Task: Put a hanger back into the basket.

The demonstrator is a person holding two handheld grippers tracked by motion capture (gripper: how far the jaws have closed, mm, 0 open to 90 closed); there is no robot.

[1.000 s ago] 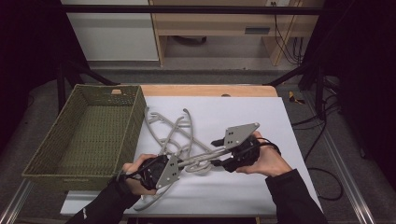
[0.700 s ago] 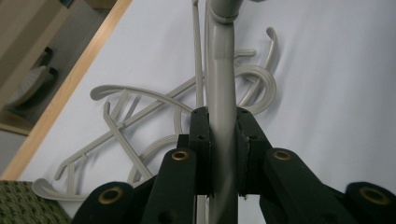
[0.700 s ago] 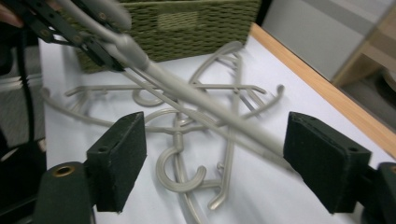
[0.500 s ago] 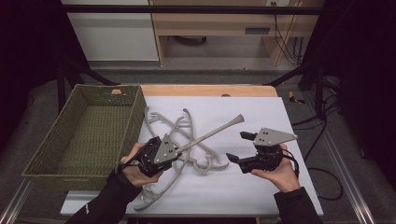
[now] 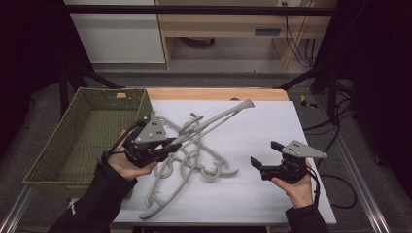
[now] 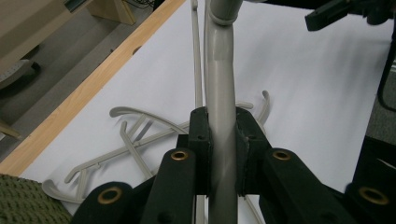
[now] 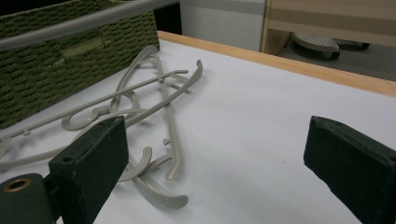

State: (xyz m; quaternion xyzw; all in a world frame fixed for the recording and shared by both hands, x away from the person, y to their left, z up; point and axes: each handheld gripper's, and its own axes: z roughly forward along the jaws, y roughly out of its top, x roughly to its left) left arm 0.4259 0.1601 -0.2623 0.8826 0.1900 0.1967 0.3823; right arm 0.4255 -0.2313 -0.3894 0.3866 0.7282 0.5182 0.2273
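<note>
My left gripper [image 5: 164, 145] is shut on one arm of a grey plastic hanger [image 5: 218, 118], which slants up off the table toward the far right. In the left gripper view its jaws [image 6: 223, 140] pinch that hanger's arm [image 6: 219, 70]. Several more grey hangers [image 5: 194, 162] lie tangled on the white tabletop under it. My right gripper [image 5: 266, 154] hovers at the right, apart from the pile. Its jaws have just been opening and hold nothing. The right gripper view has the wide gap [image 7: 219, 163], with the hangers [image 7: 154, 98] beyond.
A green woven basket [image 5: 73, 141] stands at the table's left edge, empty inside. The white tabletop [image 5: 272, 121] has bare room at the right and far right. A wooden strip [image 5: 218, 93] runs along the far edge. Table frame rails flank both sides.
The right gripper let go of the hanger, opened wide and drew away to the right and down. The left gripper rose, tilting the held hanger's far end up.
</note>
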